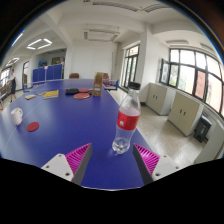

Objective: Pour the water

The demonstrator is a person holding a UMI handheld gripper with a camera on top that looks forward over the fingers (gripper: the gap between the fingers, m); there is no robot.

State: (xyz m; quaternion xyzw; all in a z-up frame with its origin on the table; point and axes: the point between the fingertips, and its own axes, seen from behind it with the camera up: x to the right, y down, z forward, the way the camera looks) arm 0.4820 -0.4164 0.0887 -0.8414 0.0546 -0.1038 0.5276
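Gripper view: gripper (113,157) jaws spread wide, holding nothing. Water bottle (126,122), clear with red label, stands upright on the blue counter (60,125), just ahead of the pink pads (78,156), roughly centred between them, not touched. Red disc (33,126) lies well off toward the left.

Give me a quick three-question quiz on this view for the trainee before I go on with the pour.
1. True or false: the claw is shut on the water bottle.
2. What colour is the bottle's label?
3. Where is the red disc? A) on the blue table B) on the floor

Key: 1. False; the claw is open, and the bottle stands upright on the table just ahead of the fingers. 2. Red. 3. A.
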